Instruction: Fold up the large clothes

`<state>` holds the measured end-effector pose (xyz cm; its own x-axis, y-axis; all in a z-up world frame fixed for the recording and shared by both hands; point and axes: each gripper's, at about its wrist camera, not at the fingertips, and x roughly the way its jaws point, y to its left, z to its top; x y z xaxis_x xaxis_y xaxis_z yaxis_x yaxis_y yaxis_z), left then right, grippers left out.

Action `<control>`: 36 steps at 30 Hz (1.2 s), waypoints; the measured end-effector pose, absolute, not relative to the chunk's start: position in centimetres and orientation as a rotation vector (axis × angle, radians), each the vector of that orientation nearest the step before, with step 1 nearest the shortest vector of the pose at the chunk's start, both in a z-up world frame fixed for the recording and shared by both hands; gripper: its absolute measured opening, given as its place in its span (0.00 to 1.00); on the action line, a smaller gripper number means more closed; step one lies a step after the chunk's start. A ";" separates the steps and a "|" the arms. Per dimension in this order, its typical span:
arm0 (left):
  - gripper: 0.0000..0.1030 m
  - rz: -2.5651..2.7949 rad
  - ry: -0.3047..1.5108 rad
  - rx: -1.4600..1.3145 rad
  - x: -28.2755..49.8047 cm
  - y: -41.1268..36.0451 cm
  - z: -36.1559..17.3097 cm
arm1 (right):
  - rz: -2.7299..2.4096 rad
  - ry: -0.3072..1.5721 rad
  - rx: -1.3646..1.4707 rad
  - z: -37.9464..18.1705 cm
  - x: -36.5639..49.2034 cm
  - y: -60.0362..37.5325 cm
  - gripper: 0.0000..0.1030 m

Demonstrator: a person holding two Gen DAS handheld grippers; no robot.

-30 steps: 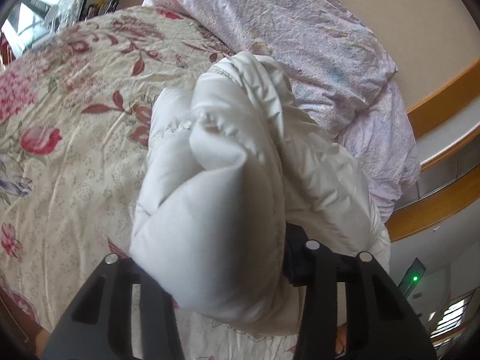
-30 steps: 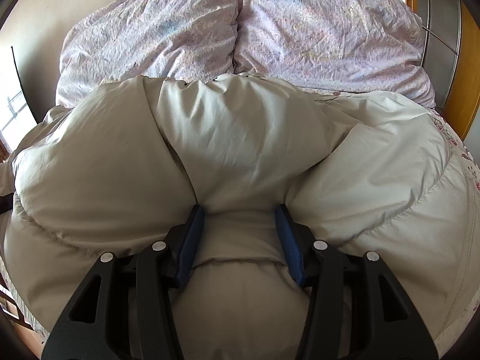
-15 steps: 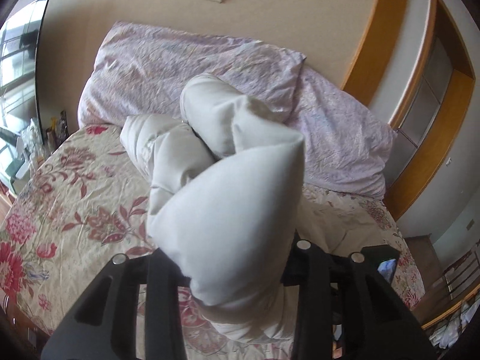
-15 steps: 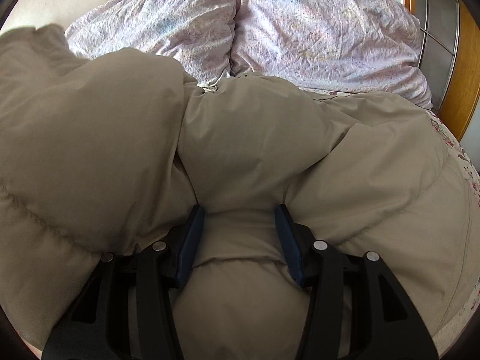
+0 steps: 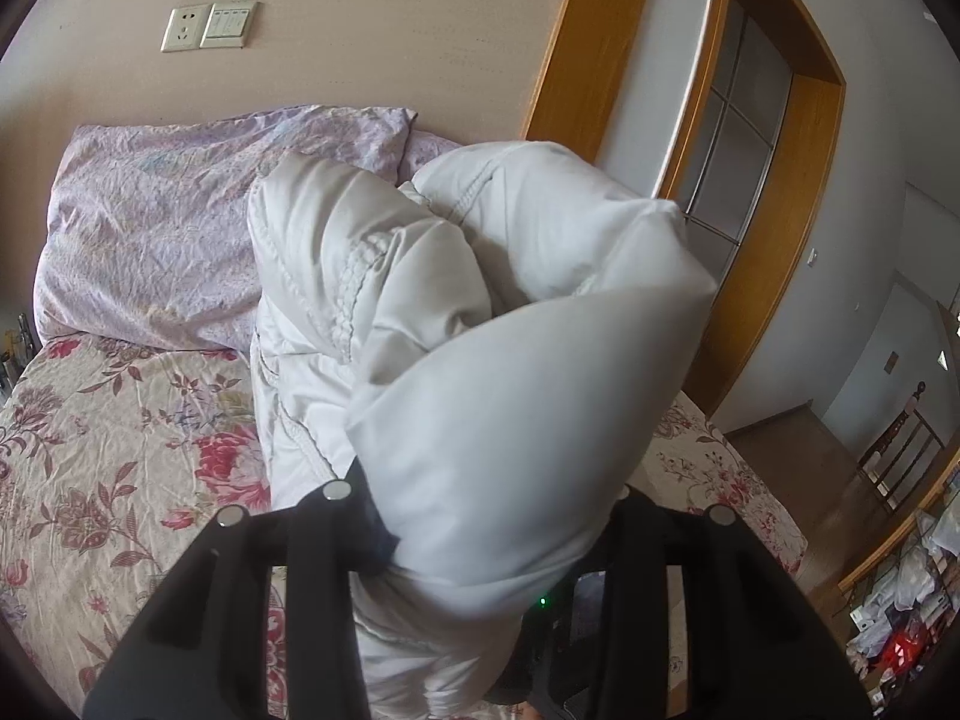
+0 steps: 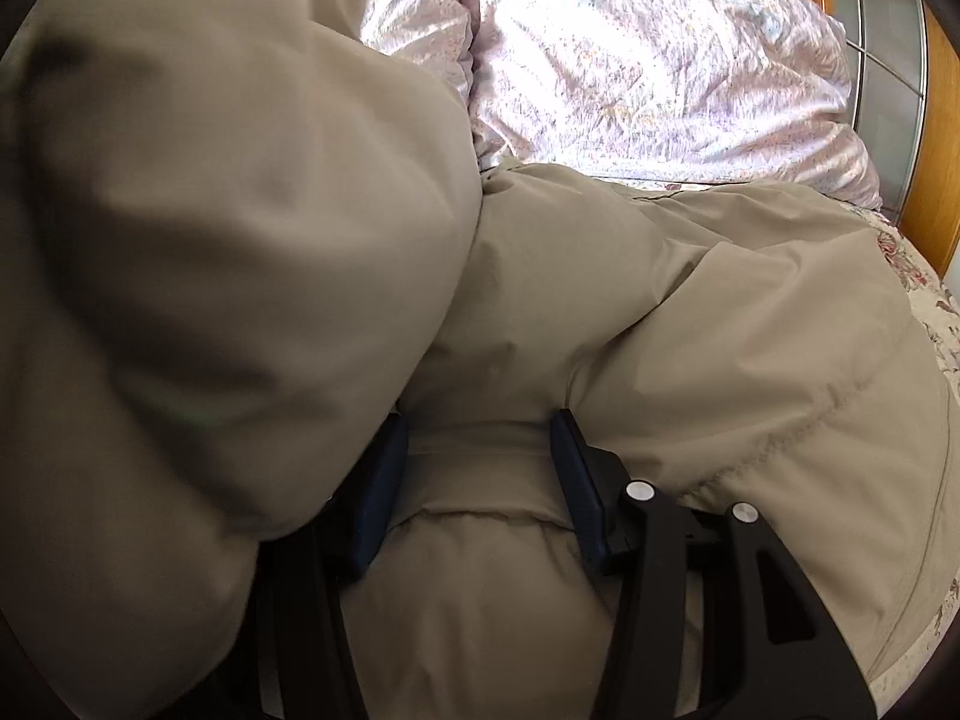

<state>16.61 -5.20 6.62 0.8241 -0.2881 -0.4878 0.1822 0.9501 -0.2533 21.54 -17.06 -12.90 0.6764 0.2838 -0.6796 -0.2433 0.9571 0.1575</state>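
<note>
A large puffy white down jacket point(image 5: 510, 372) lies on the flowered bed. My left gripper point(image 5: 492, 516) is shut on a thick bunch of it and holds that part raised above the bed; the padding hides the fingertips. In the right wrist view the same jacket point(image 6: 690, 312) looks beige and fills most of the frame. My right gripper point(image 6: 480, 444) is shut on a fold of it between its blue pads point(image 6: 570, 468). A raised flap of jacket point(image 6: 210, 240) hangs over the left side and covers the left finger.
The bed has a floral sheet point(image 5: 108, 450) and lilac pillows point(image 5: 180, 228) against the wall; the pillows point(image 6: 660, 72) also show in the right wrist view. A wooden door frame point(image 5: 774, 252) stands at the right. Wall sockets point(image 5: 207, 27) are above the pillows.
My left gripper has lifted its bunch of jacket and swung it toward the right. In the right wrist view the raised flap has come over from the left and covers more of the frame.
</note>
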 end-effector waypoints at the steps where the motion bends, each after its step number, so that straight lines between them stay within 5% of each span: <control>1: 0.39 -0.257 0.550 -0.196 16.7 -5.6 6.5 | 0.304 0.770 0.061 -12.8 21.4 -17.4 0.50; 18: 0.40 -0.369 0.606 -0.152 17.6 -11.8 4.3 | 0.228 0.638 0.083 -10.2 16.9 -27.2 0.52; 36: 0.40 -0.479 0.709 -0.024 18.5 -21.9 -0.5 | 0.115 0.692 0.196 -13.4 15.4 -36.3 0.52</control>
<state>18.47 -21.93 -0.46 0.6558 -0.4307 -0.6201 0.4144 0.8919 -0.1812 15.37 -36.28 -13.42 0.7644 0.1703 -0.6219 -0.0406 0.9753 0.2172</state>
